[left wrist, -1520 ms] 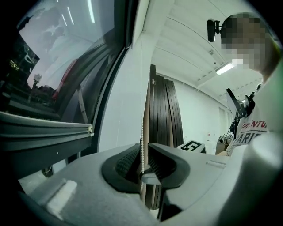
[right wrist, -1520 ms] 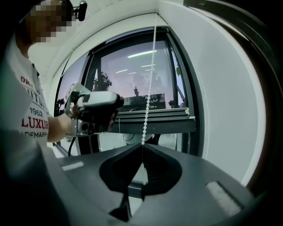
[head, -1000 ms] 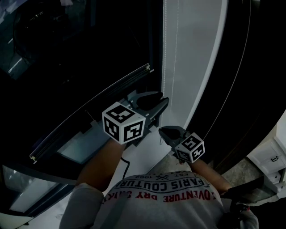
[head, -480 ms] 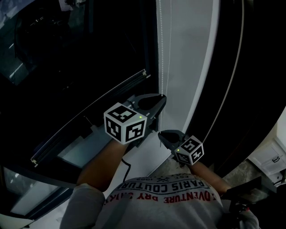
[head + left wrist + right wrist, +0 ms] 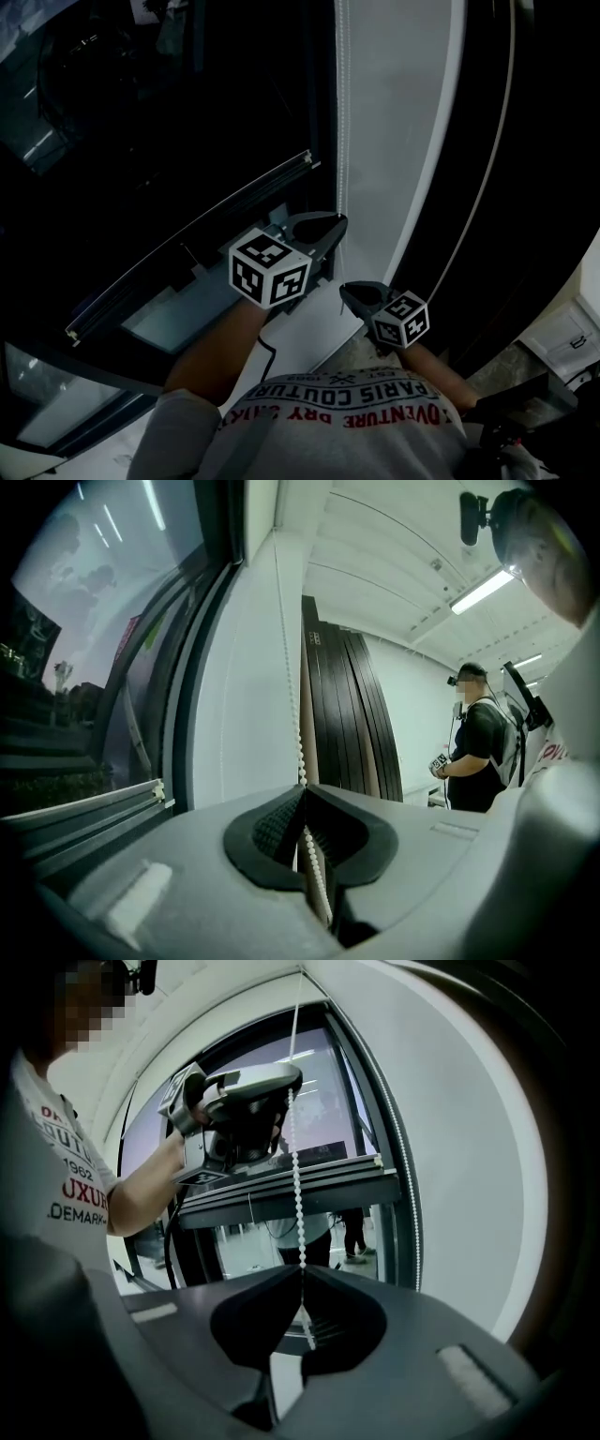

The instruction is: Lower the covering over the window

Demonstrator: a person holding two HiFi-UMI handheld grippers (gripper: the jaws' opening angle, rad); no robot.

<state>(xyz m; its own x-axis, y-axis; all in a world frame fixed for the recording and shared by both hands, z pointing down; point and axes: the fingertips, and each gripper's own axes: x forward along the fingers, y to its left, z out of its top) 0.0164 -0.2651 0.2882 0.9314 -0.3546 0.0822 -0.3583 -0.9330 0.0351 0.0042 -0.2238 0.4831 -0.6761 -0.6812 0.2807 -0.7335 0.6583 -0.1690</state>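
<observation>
Now both jaws grip the bead chain (image 5: 298,752), the left gripper (image 5: 302,794) having just closed above the right gripper (image 5: 302,1274); the blind's bar (image 5: 187,245) seems only partway down.

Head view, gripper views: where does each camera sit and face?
Head view: on the head, steeply down at the window; both forearms, left gripper, right gripper show.
Left gripper view: on it, along fingers shut on the chain, toward the wall.
Right gripper view: on it, toward the window; its fingers, left gripper and forearm show.
Shared: the chain, in all three.
</observation>
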